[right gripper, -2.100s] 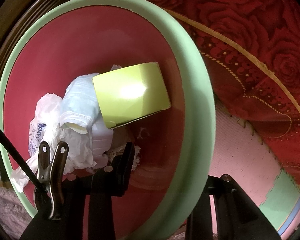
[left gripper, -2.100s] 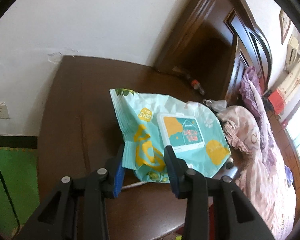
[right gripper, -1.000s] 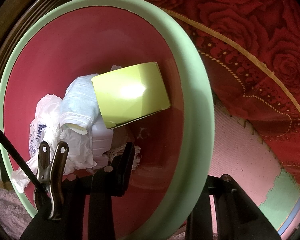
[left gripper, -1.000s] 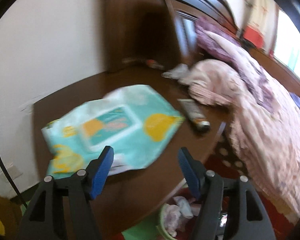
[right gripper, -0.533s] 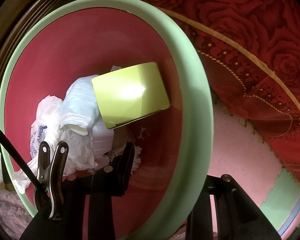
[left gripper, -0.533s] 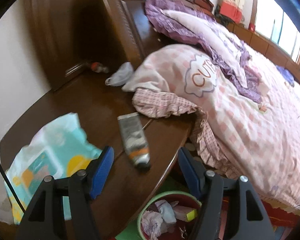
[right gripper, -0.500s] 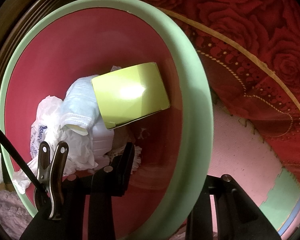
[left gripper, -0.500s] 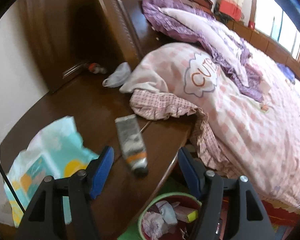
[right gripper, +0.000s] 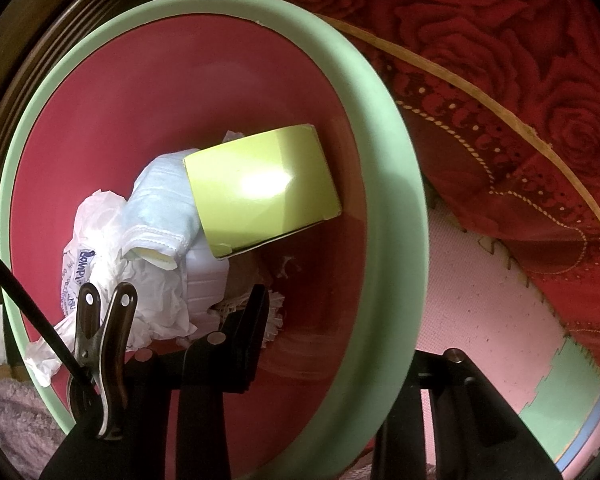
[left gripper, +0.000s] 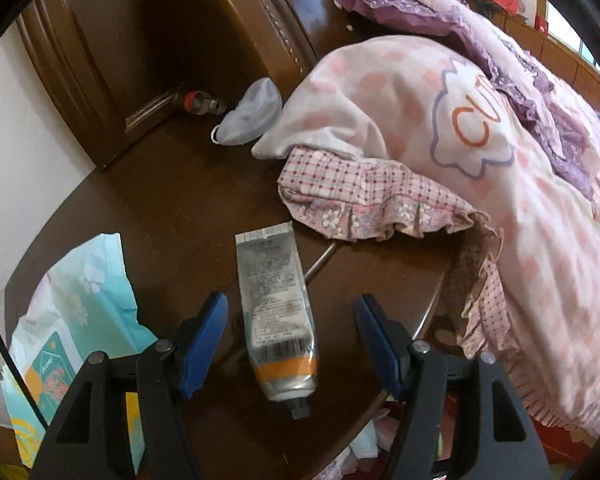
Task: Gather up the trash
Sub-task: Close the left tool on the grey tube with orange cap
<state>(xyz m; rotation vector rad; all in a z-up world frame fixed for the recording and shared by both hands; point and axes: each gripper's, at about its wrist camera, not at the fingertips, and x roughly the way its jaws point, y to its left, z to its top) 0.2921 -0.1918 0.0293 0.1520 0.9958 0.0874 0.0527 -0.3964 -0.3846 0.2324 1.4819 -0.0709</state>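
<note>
So my left gripper has swung off the teal wet-wipes pack and now sits with its blue jaws wide apart either side of a squeezed grey tube with an orange band, not touching it, on the dark wooden nightstand. The right gripper hasn't budged, clamped on the green rim of the red-lined trash bucket. Inside the bucket: crumpled white plastic, a pale blue mask, a lime-green box.
</note>
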